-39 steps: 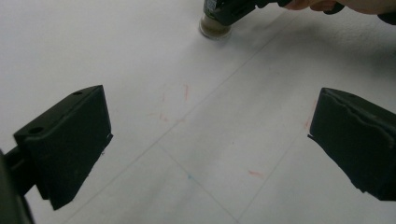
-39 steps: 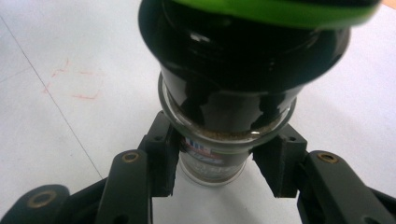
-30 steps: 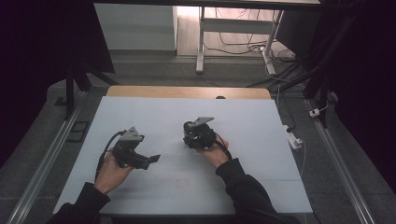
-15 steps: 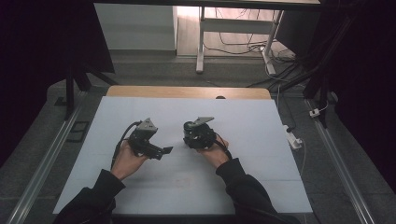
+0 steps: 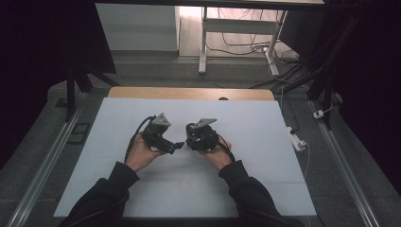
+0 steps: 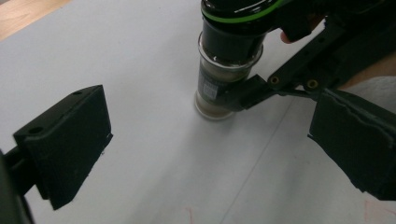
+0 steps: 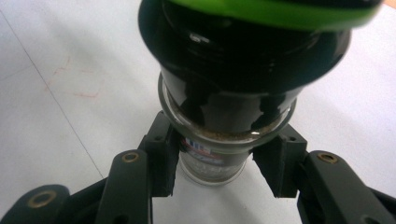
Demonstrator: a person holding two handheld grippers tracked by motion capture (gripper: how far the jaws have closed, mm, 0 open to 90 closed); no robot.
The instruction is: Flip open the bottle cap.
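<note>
Right gripper: clamped on the glass body of a spice grinder, one black pad pressed to each side, just under the grinder's wide black top.
Spice grinder: upright on the white table, a clear jar with brownish contents and a printed label, capped by a black head with a bright green ring; in the left gripper view the grinder stands with its base on the table top.
Right hand: wrapped around the right gripper near the middle of the table.
Left gripper: jaws spread wide with nothing between them but bare table; its pads stand clear of the grinder, which sits ahead of them.
Left hand: holds the left gripper just beside the right one, pointing toward it.
Table: white surface with faint seams and a few reddish marks, a wooden strip along the far edge.
Beyond the table: grey floor, a white frame and loose cables.
</note>
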